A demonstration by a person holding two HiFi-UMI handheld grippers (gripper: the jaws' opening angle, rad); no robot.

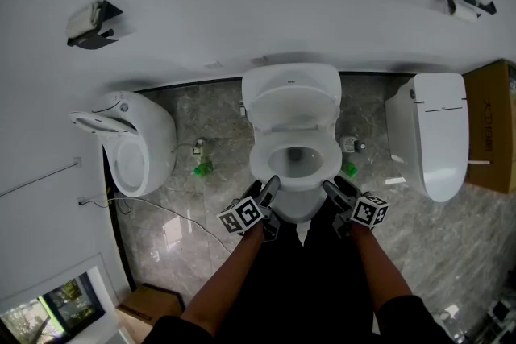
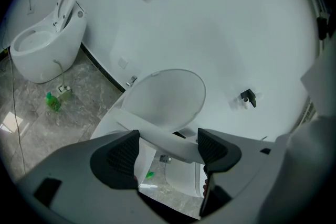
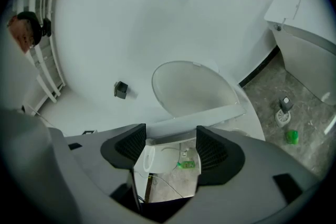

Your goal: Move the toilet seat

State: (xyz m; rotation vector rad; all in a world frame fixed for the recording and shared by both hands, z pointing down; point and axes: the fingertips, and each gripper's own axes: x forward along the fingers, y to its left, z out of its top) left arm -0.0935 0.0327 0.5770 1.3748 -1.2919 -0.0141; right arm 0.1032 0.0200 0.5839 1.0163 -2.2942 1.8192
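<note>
A white toilet (image 1: 294, 137) stands in the middle against the wall, its lid (image 1: 292, 102) raised and its seat ring (image 1: 284, 174) around the bowl. My left gripper (image 1: 270, 188) is at the seat's front left, my right gripper (image 1: 332, 189) at its front right. In the left gripper view the seat's front rim (image 2: 157, 136) runs across the wide gap between the pads of the left gripper (image 2: 168, 147). In the right gripper view the seat's front rim (image 3: 194, 118) crosses the gap of the right gripper (image 3: 170, 147) the same way. I cannot see either pair of jaws pinching the rim.
A second toilet (image 1: 137, 145) with its seat up stands at the left. A third toilet (image 1: 439, 133), lid down, stands at the right beside a cardboard box (image 1: 492, 125). Small green objects (image 1: 203, 168) and a cable lie on the grey stone floor. Paper holders (image 1: 93, 24) hang on the wall.
</note>
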